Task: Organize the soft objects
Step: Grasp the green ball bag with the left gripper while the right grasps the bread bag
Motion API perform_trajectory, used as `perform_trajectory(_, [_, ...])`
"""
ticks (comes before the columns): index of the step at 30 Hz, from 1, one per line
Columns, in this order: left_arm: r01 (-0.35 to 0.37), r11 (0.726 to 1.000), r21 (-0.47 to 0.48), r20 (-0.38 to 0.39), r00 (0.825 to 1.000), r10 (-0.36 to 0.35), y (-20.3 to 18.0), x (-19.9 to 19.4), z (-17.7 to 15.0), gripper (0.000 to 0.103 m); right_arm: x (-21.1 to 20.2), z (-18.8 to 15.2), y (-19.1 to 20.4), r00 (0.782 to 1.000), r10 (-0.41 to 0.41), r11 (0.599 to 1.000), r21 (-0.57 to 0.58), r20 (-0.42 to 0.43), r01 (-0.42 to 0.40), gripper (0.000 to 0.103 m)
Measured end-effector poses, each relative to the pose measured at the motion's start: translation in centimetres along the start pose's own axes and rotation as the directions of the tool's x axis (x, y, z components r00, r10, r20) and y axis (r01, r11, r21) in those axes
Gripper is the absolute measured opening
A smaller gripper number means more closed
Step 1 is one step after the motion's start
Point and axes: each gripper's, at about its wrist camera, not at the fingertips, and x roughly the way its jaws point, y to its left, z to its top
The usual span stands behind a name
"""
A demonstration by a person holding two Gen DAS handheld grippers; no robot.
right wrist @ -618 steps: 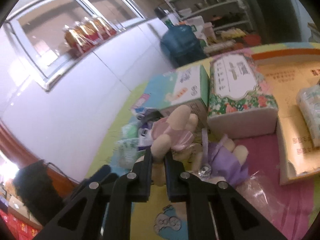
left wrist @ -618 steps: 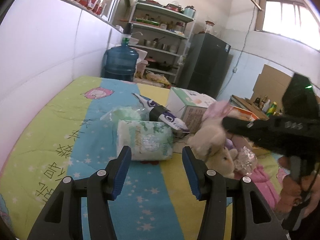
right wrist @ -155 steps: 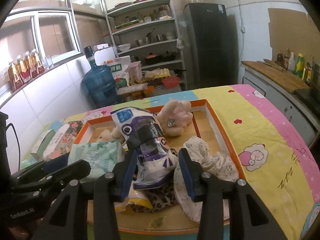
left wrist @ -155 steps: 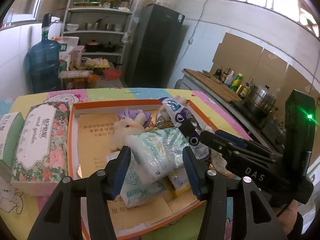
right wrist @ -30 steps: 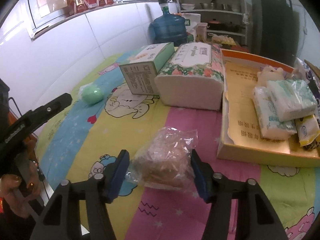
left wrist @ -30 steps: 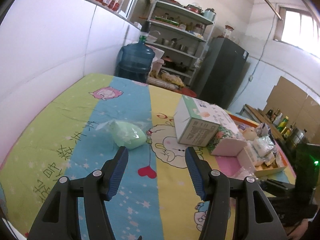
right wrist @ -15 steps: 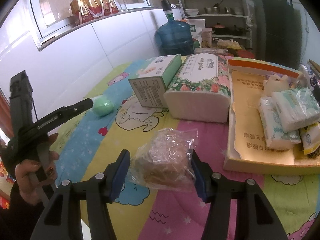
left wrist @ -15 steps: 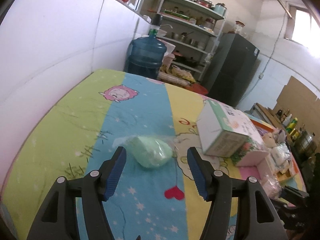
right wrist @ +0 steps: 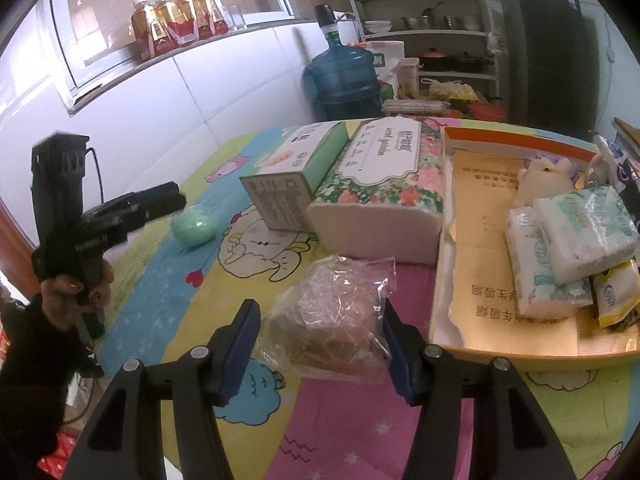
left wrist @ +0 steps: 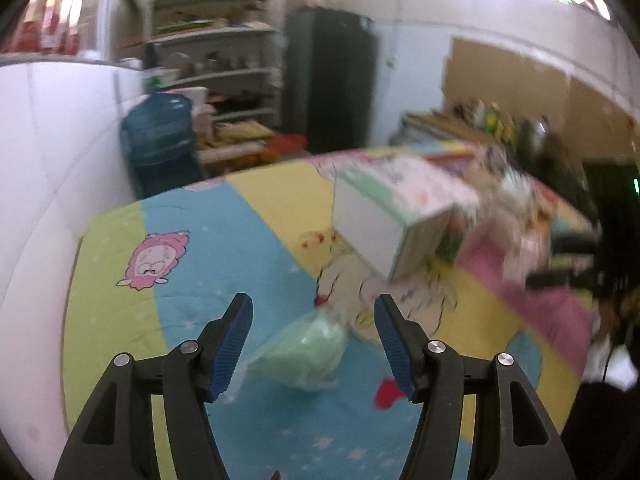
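The left gripper [left wrist: 312, 344] has its jaws spread wide, having just been opening, with a green soft lump in a clear bag [left wrist: 302, 350] lying on the quilt [left wrist: 192, 264] between its fingers, untouched. The right gripper [right wrist: 320, 344] is also apart, straddling a crinkled clear bag of brown stuff [right wrist: 332, 316]; whether its pads press the bag cannot be told. The orange tray [right wrist: 496, 356] sits at three o'clock of that bag.
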Motion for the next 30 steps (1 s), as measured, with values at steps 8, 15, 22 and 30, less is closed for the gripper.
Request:
perform_trajectory(8, [0.135, 0.988, 0.072, -0.052, 0.99, -0.132, 0.6, 1.6, -0.5, 0.065, 0.5, 0.1, -0.1, 1.0, -0.005, 1.0, 0.008, -0.009, 0.006, 0.058])
perform_trajectory(15, [0.123, 0.986, 0.111, -0.097, 0.989, -0.113, -0.1, 2.7, -0.5, 0.065, 0.3, 0.2, 0.4, 1.0, -0.008, 1.0, -0.004, -0.006, 0.008, 0.058])
perform_trajectory(22, [0.022, 0.988, 0.154, -0.13, 0.991, -0.002, -0.9, 3.7, -0.9, 0.048, 0.1, 0.1, 0.7, 1.0, -0.007, 1.0, -0.006, -0.004, 0.007, 0.058])
perform_trajectory(30, [-0.005, 0.991, 0.131, -0.091, 0.996, 0.017, -1.9, 2.6, -1.1, 0.046, -0.3, 0.2, 0.9, 1.0, -0.005, 1.0, -0.005, 0.003, 0.005, 0.058])
